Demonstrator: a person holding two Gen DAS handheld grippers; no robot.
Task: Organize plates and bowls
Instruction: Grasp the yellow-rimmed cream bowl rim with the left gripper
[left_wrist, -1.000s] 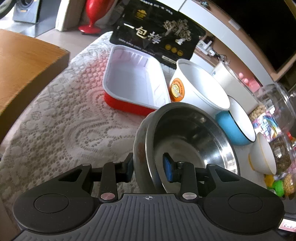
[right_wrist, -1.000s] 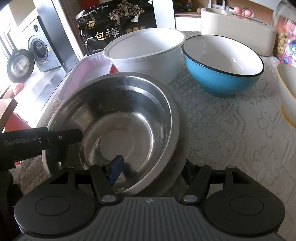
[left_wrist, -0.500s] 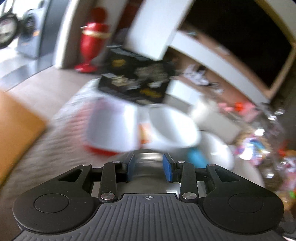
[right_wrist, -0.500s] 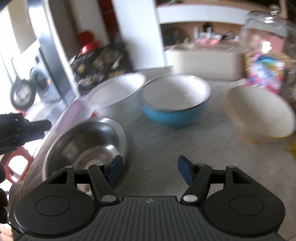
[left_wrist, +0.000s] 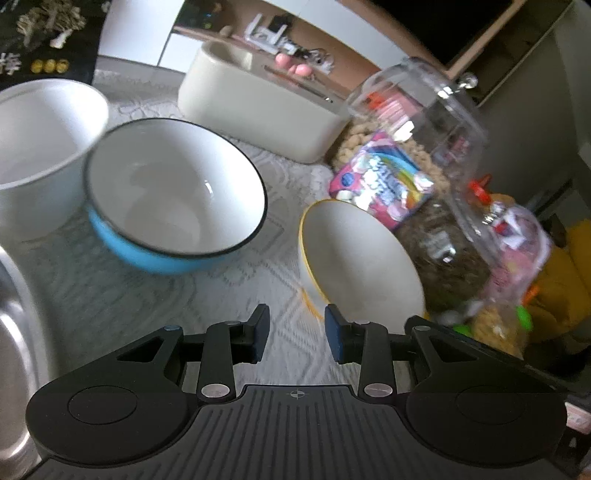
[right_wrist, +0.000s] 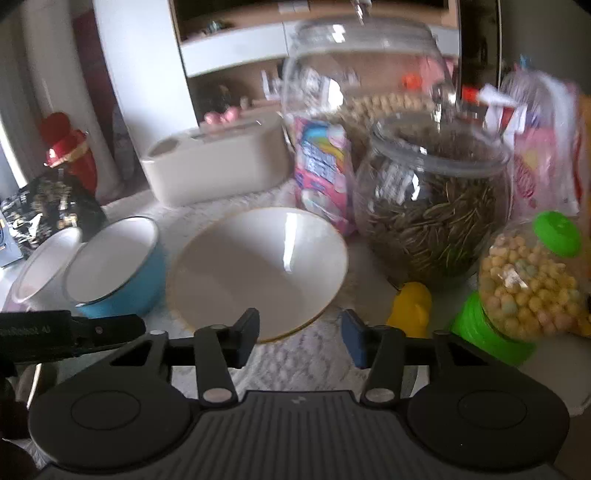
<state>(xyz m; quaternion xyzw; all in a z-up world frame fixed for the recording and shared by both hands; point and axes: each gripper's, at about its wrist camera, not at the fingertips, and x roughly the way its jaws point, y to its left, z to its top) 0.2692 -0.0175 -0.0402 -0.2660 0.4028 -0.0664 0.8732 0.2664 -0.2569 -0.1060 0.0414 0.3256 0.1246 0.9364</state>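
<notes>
A yellow-rimmed white bowl (left_wrist: 354, 258) (right_wrist: 258, 273) sits on the lace tablecloth just ahead of both grippers. Left of it stand a blue bowl with a white inside (left_wrist: 173, 199) (right_wrist: 114, 266) and a tall white bowl (left_wrist: 40, 147) (right_wrist: 40, 273). The steel bowl (left_wrist: 14, 332) lies at the left edge of the left wrist view. My left gripper (left_wrist: 295, 338) is open and empty, its right finger near the yellow bowl's near rim. My right gripper (right_wrist: 299, 341) is open and empty, just short of that bowl's near rim.
A cream box (left_wrist: 258, 107) (right_wrist: 214, 166) stands behind the bowls. Glass jars of seeds (right_wrist: 432, 210) and snacks, a pink candy bag (left_wrist: 380, 184), a green-capped jar (right_wrist: 528, 280) and a yellow toy (right_wrist: 410, 306) crowd the right side.
Both grippers let go of the steel bowl and swung right toward the yellow-rimmed bowl. The left gripper's jaws have opened.
</notes>
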